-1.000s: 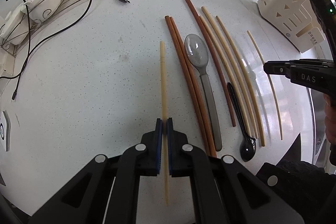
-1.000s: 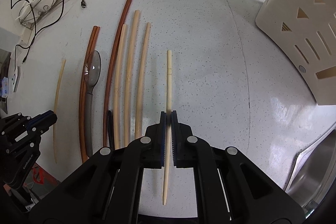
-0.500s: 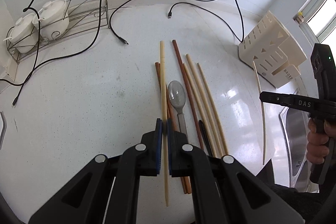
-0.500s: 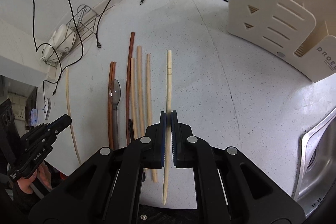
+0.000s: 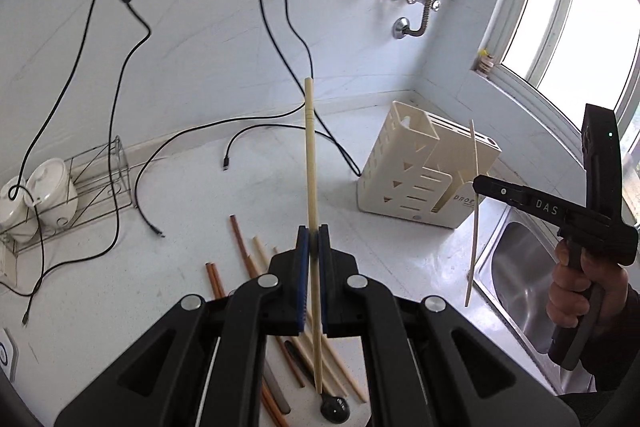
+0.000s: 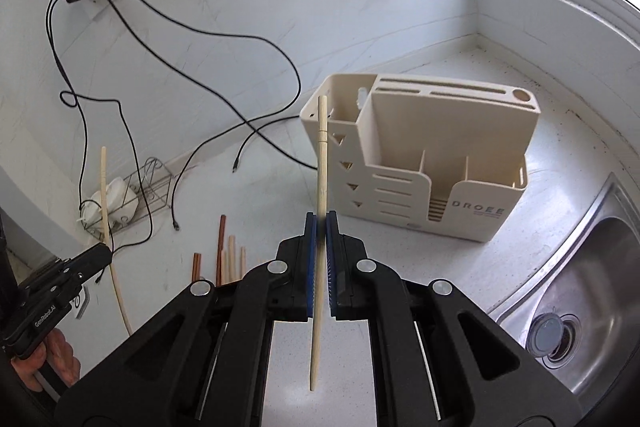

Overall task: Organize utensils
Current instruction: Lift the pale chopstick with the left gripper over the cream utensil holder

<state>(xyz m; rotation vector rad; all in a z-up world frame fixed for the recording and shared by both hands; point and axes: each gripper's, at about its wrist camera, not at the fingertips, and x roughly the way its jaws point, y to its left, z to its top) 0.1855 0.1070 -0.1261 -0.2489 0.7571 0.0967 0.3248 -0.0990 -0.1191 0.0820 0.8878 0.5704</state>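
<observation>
Bare counter (image 6: 276, 187) lies open between the chopsticks (image 6: 230, 259) and the holder (image 6: 424, 167). Cables (image 6: 256, 131) trail across the counter left of the holder; the sink (image 6: 580, 291) drops away on its right. The holder's top compartments stand unblocked.

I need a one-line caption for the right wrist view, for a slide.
Right hand-held gripper shut on a pale chopstick, raised before the cream utensil holder beside the sink.

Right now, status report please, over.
Left gripper shut on a chopstick. Right gripper shut on another chopstick. Holder ahead, path clear.
</observation>
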